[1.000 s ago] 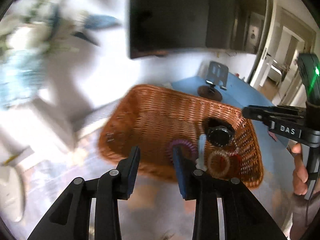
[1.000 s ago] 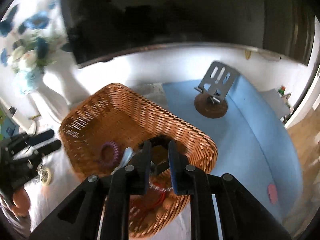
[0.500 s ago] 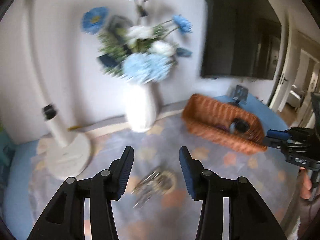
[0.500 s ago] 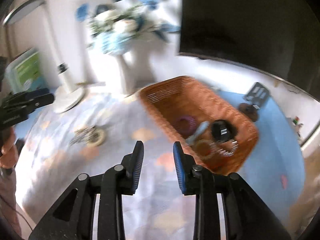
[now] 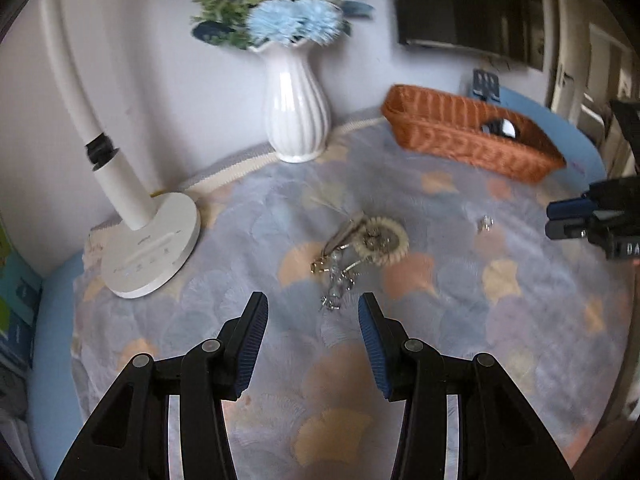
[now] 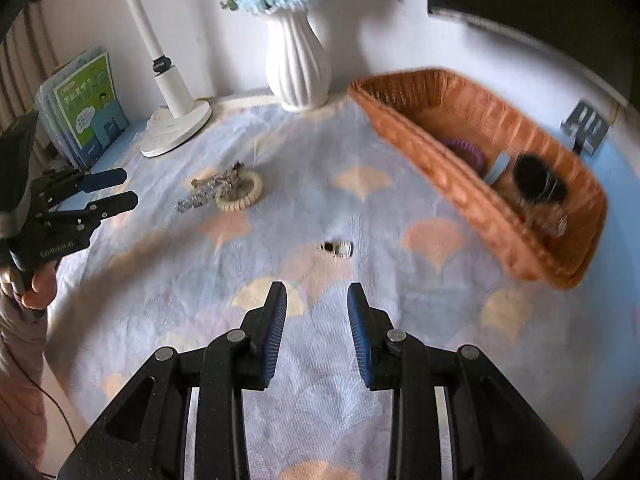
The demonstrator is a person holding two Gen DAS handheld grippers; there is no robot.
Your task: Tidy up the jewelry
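A cream bracelet ring tangled with metal chains point(image 5: 362, 246) lies on the patterned cloth, also seen in the right wrist view point(image 6: 228, 192). My left gripper point(image 5: 312, 312) is open and empty, just short of the chains. A small ring point(image 6: 338, 247) lies alone on the cloth ahead of my right gripper point(image 6: 316, 300), which is open and empty; the ring also shows in the left wrist view point(image 5: 485, 223). The wicker basket point(image 6: 452, 176) at the right holds a purple coil band point(image 6: 466, 150), a black watch point(image 6: 538, 182) and other pieces.
A white vase with blue flowers point(image 5: 296, 116) and a white desk lamp base point(image 5: 150, 240) stand at the back by the wall. Books point(image 6: 86, 108) lean at the far left. A metal phone stand point(image 6: 586, 124) sits behind the basket.
Both grippers have drawn back from the basket and swung left over the cloth. Both have opened wider. The chains and the small ring now lie ahead of them.
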